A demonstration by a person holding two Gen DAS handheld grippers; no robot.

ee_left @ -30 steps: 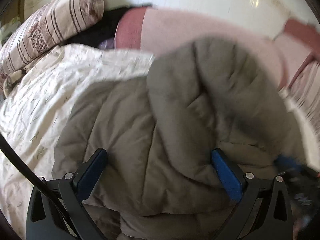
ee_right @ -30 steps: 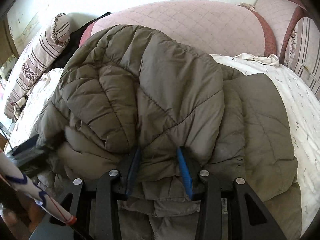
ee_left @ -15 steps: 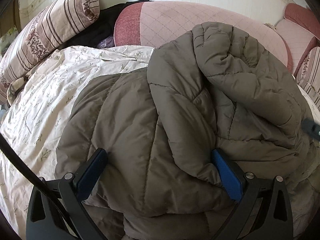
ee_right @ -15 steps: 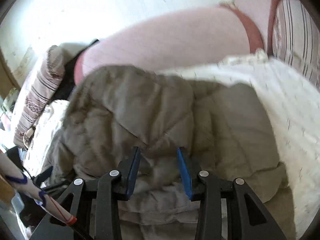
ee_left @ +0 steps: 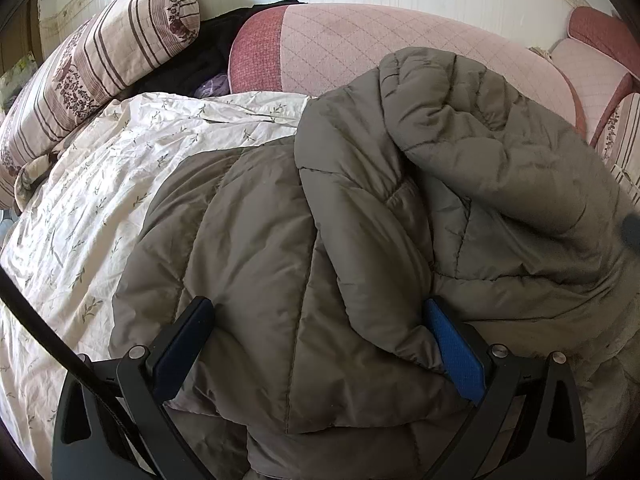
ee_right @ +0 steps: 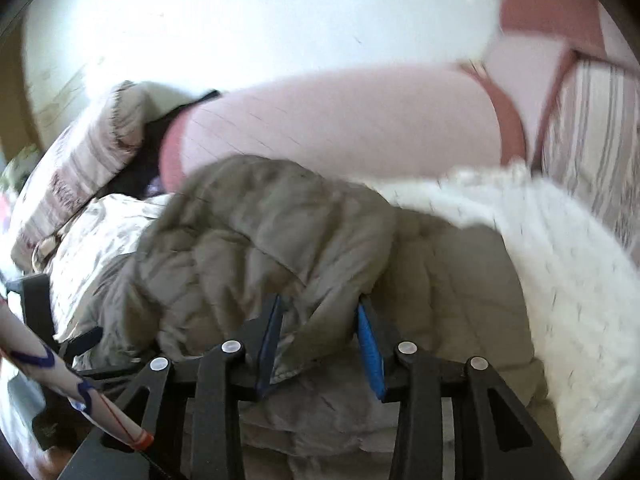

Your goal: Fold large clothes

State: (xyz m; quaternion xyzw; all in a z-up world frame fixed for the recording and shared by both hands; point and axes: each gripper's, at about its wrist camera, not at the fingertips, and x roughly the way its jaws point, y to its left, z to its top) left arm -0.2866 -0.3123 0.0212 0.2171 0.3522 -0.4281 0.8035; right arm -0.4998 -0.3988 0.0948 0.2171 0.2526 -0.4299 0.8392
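On the bed (ee_left: pixel 100 184), over the floral white sheet, lies the grey-brown quilted jacket (ee_left: pixel 256 248), bunched, with one thick fold flopped over its right half toward the pink headboard (ee_left: pixel 360 40). Left gripper (ee_left: pixel 320 344) spread wide, jaws low over the jacket's near part, the blue pad of its right finger touching the edge of the flopped fold, nothing clamped. Right gripper (ee_right: pixel 318 340) jaws narrow, pinching a flap of the jacket (ee_right: pixel 260 240) between the blue pads; a hem edge hangs down between them. Jacket's left edge ends on bare sheet with plenty of open bed toward the striped bolster pillow (ee_left: pixel 100 60); far edge stops just short of the headboard. In the right wrist view open white sheet (ee_right: pixel 560 280) runs along the jacket's right side up to a striped cushion (ee_right: pixel 600 140). Dark clothing (ee_left: pixel 200 60) sits wedged between bolster and headboard, mostly hidden. Near edge of the jacket is cut off by both gripper frames. Right wrist view is motion-blurred, so quilting and sheet print smear. Black frame of the left gripper (ee_right: pixel 76 344) shows at lower left there, partly behind a white rod with blue and red marks (ee_right: pixel 72 384), which cannot be identified. Black cable (ee_left: pixel 44 332) crosses the left view's lower left corner. Dark blurred object at the left view's right rim, unclear.
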